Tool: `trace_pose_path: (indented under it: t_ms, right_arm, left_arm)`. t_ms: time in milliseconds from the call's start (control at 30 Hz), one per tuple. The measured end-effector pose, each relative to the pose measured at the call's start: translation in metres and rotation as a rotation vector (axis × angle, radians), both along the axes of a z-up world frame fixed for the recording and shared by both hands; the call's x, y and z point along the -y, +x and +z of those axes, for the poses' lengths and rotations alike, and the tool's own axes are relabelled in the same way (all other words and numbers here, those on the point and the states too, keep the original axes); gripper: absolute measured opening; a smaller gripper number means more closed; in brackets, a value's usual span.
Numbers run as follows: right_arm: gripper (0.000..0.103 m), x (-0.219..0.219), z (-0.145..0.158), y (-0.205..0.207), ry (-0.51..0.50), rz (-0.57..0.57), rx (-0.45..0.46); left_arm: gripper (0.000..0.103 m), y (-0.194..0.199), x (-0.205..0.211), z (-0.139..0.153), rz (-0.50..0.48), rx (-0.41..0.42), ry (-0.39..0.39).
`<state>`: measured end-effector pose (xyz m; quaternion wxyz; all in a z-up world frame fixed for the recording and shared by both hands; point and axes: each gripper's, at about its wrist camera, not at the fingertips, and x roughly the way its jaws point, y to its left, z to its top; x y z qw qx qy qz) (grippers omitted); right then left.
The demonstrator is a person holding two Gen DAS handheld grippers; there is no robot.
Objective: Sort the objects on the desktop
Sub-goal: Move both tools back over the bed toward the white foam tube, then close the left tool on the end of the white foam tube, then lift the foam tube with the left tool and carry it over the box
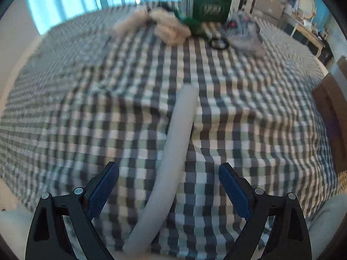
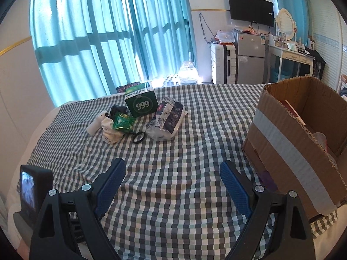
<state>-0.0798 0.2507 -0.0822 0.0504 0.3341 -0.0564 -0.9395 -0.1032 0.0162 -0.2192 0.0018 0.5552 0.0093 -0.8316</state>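
Pale tube [image 1: 180,143] lies on the checked bed, running between the left tongs [image 1: 168,186], which are spread wide, grasping nothing yet. Best to drop lower, centre on it & squeeze mid-length so it won't swing. Right tongs [image 2: 173,184] also released, empty. Cardboard box [image 2: 288,151] just to the right: something red & a clear item inside, rest hidden. Green box [image 2: 141,105], packets further back.

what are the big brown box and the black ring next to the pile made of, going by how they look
Big brown open box: corrugated cardboard, matte, by its ragged torn rim and pale tape strip. Small black ring: thin, dark, no shine; perhaps an elastic or rubber band, but too small to tell. Both lie on the checked cloth.
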Motion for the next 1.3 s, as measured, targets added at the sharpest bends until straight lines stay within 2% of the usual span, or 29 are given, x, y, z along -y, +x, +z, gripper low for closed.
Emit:
trace_pose_path:
  t_ms: [33, 67, 100, 133, 167, 267, 333, 367, 567, 667, 833, 933, 1267, 1300]
  right_arm:
    - [0.089, 0.001, -0.002, -0.002, 0.001, 0.005, 0.006]
    - [0.089, 0.001, -0.004, -0.003, 0.004, 0.009, 0.012]
    - [0.089, 0.002, -0.006, -0.005, 0.009, 0.016, 0.018]
    - [0.089, 0.004, -0.008, -0.007, 0.016, 0.021, 0.023]
    - [0.089, 0.005, -0.011, -0.009, 0.026, 0.024, 0.028]
    - [0.089, 0.007, -0.016, -0.015, 0.031, 0.028, 0.045]
    - [0.089, 0.009, -0.019, -0.02, 0.024, 0.028, 0.054]
    - [0.089, 0.01, -0.021, -0.022, 0.018, 0.032, 0.057]
    - [0.089, 0.035, -0.032, -0.046, 0.033, 0.078, 0.068]
    - [0.089, 0.051, -0.041, -0.061, 0.046, 0.108, 0.081]
    - [0.089, 0.076, -0.059, -0.092, 0.078, 0.154, 0.088]
    - [0.089, 0.083, -0.071, -0.111, 0.055, 0.151, 0.105]
    - [0.088, 0.098, -0.108, -0.169, 0.07, 0.127, 0.16]
    - [0.086, 0.101, -0.113, -0.174, 0.079, 0.129, 0.171]
  left_arm:
    - [0.085, -0.003, 0.0, -0.004, -0.007, 0.01, 0.014]
    - [0.07, -0.005, -0.001, -0.006, -0.017, 0.008, 0.02]
    - [0.062, -0.006, -0.003, -0.005, -0.027, -0.005, 0.014]
    - [0.037, -0.007, -0.004, -0.005, -0.032, -0.017, 0.011]
    - [0.019, -0.007, -0.004, -0.003, -0.039, -0.026, 0.018]
    - [0.011, -0.01, 0.008, -0.002, -0.032, -0.015, 0.111]
    - [0.009, -0.011, 0.019, 0.002, -0.021, -0.021, 0.181]
    - [0.009, -0.013, 0.019, 0.007, -0.023, -0.032, 0.19]
    - [0.007, -0.038, 0.03, 0.023, -0.044, -0.122, 0.154]
    - [0.007, -0.06, 0.037, 0.021, -0.041, -0.149, 0.139]
    - [0.007, -0.101, 0.038, 0.01, -0.029, -0.158, 0.157]
    - [0.007, -0.124, 0.038, 0.005, -0.051, -0.166, 0.138]
    - [0.007, -0.141, 0.063, -0.001, 0.005, -0.19, 0.214]
    - [0.007, -0.142, 0.064, -0.002, 0.007, -0.188, 0.223]
